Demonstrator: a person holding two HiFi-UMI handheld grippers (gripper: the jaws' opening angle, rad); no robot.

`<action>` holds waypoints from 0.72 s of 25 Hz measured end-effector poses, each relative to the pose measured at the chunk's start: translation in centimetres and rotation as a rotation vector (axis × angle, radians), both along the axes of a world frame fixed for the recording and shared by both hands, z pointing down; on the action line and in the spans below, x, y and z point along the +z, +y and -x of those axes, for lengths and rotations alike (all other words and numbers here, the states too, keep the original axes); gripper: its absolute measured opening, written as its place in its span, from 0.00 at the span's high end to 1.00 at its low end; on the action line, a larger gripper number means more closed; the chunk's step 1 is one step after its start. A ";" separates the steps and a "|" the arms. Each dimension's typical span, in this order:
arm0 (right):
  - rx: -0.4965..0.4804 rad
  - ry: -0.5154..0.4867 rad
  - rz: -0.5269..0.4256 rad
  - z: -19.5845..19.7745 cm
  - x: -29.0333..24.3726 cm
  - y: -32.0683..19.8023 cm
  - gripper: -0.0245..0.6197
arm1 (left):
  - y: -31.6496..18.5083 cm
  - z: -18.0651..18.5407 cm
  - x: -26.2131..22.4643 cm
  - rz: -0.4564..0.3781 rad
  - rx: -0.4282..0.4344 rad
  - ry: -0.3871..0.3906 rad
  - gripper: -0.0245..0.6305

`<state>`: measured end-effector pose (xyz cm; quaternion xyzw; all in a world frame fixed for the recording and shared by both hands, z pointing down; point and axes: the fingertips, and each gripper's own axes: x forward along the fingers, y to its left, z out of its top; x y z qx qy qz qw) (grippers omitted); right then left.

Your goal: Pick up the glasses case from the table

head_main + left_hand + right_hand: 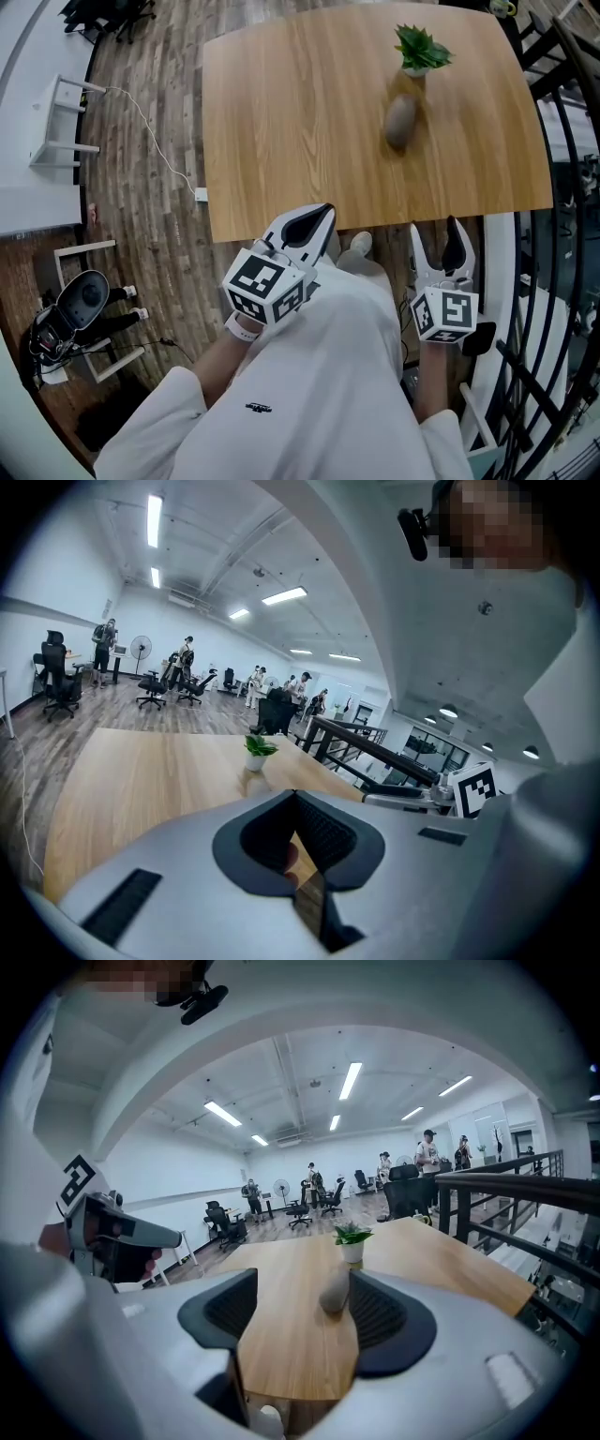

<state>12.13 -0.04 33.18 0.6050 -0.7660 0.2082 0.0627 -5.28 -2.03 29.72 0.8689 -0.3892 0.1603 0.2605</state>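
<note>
The glasses case (400,122) is a grey-brown oval lying on the wooden table (281,122), just in front of a small potted plant (419,49). Both grippers hover off the table's near edge, short of the case. My right gripper (435,228) is open with nothing between its jaws; in the right gripper view the case (334,1290) shows far off between the pads, with the right gripper (302,1302) still well away. My left gripper (317,216) points at the table edge with its tips together; in the left gripper view the left gripper (295,799) holds nothing.
A black metal railing (553,281) runs along the right of the table. To the left a white desk (28,112) stands over a floor cable (155,141), with dark gear (80,300) beside it. Office chairs and people are far back in the room.
</note>
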 end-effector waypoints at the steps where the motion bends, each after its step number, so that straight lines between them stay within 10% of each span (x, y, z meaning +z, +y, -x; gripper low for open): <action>1: -0.002 0.000 0.004 -0.1 0.2 -0.1 0.49 | -0.1 -0.2 0.2 0.002 0.004 -0.002 0.96; 18: -0.003 0.037 0.071 1.0 6.3 -5.9 0.41 | -3.8 0.0 4.5 0.065 -0.016 -0.015 0.96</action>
